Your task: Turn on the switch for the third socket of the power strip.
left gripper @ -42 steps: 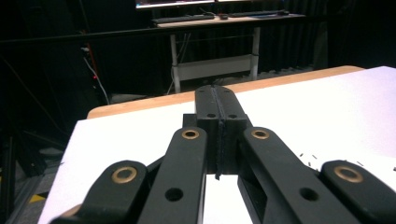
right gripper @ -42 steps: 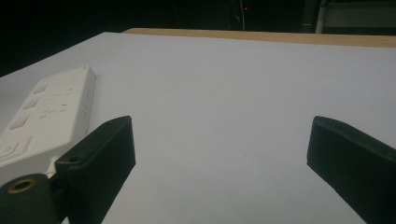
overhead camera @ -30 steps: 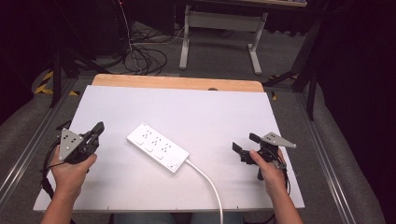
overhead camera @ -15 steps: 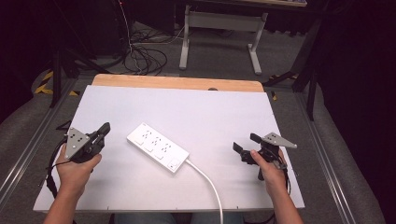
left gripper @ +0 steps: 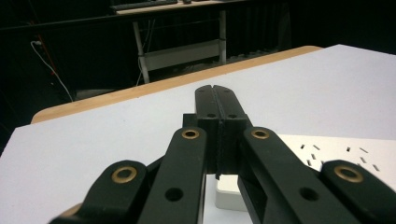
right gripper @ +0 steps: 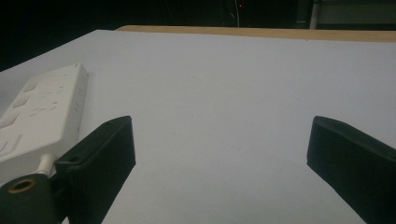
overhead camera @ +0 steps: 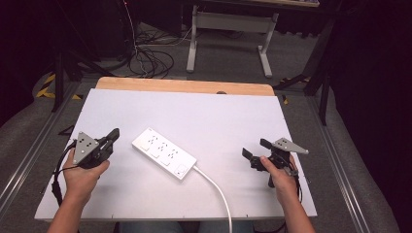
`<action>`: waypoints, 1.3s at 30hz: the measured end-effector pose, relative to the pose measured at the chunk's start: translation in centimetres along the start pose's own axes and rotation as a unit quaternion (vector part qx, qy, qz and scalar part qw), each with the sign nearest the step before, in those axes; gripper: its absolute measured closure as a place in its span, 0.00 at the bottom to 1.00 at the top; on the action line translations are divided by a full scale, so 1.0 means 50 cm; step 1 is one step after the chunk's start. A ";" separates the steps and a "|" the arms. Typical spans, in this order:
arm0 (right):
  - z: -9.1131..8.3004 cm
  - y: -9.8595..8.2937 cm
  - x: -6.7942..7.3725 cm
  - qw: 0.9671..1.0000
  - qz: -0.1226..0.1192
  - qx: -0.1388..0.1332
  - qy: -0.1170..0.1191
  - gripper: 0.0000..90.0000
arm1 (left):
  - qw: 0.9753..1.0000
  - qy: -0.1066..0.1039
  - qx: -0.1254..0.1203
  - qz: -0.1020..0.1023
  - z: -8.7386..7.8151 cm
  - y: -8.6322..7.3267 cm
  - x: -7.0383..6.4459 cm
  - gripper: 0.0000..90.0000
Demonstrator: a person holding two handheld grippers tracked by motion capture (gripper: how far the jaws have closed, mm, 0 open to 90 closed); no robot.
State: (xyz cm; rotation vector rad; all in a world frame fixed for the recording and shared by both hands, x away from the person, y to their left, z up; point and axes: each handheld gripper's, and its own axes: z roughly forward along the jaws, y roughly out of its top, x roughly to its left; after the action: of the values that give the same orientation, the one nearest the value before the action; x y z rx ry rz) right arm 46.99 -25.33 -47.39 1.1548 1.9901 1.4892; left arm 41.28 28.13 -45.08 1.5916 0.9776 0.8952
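Work on the power strip point(overhead camera: 164, 153), lying flat mid-counter point(overhead camera: 218, 111) with its cord trailing toward the person, looks barely begun (nothing grasped): left gripper point(overhead camera: 112, 134), jaws clenched empty, hovers just beside it, right gripper point(overhead camera: 256, 148), jaws released, well apart.

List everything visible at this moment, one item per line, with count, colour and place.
power strip: one, white, lying at an angle on the table's near middle, between the two tools.
cord: one, white, running from the strip's near end off the table's front edge.
table: one, white top with a wooden strip along the far edge.
desk frame: one, pale metal legs, on the floor beyond the table.
cables: a loose bundle, black, on the floor at far left.
left tool: one, black with grey plate, jaws closed, held left of the strip.
right tool: one, black with grey plate, jaws open, held near the right edge.
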 end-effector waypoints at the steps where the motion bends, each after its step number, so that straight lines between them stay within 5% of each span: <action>1: 0.000 0.000 0.000 1.000 0.000 0.000 0.000 0.09 | 1.000 -0.001 0.002 -0.001 0.002 0.000 -0.002 1.00; 39: -0.001 0.000 0.000 1.000 0.001 0.000 -0.002 0.09 | 0.998 -0.042 0.031 0.026 0.030 -0.002 -0.027 1.00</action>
State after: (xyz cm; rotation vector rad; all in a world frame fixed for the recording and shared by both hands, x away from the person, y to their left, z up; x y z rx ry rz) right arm 46.95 -25.33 -47.40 1.1583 1.9883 1.4858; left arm 42.10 26.33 -45.57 1.7002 0.9156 0.8329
